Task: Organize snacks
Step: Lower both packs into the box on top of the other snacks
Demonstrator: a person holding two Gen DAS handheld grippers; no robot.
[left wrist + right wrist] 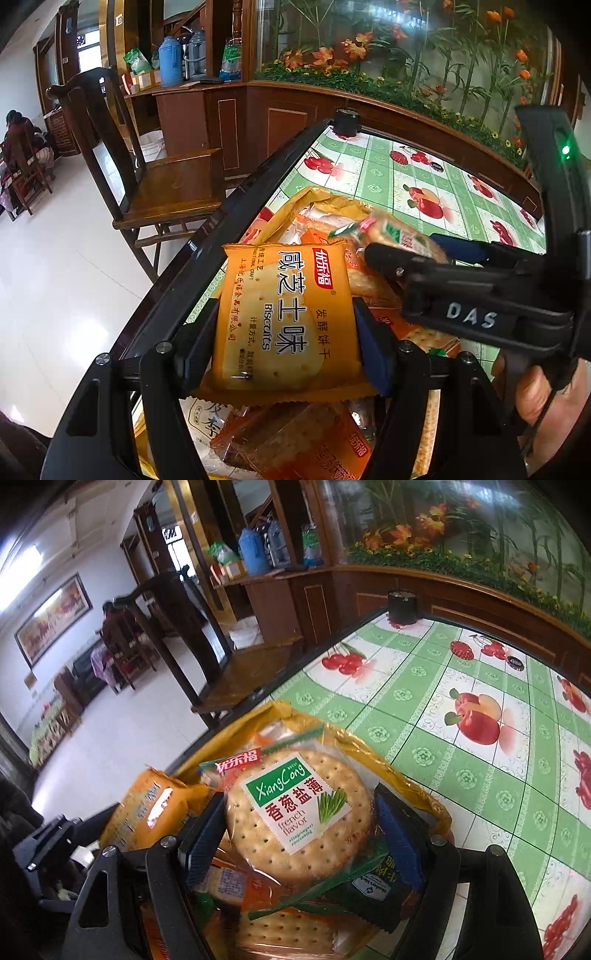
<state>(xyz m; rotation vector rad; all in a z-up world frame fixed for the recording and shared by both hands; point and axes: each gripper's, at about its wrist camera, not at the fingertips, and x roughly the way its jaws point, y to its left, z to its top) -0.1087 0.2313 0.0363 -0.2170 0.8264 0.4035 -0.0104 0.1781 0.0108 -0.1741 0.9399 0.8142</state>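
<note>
Spreading under everything, the glossy green-checked fruit-print tablecloth carries a crinkly yellow plastic bag heaped with snack packets. The left gripper, tilted downward, clamps a flat orange rectangular foil biscuit packet between both pads above the heap. The right gripper, likewise angled down, pinches a clear-wrapped round cracker pack at mid-width.

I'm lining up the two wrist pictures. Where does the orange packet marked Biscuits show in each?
Left wrist: orange Biscuits packet fills the lower centre, between the left hand-held gripper's fingers.
Right wrist: same packet at lower left, seen edge-on and blurred.
Shared landmark: black round container at the far table corner.
</note>
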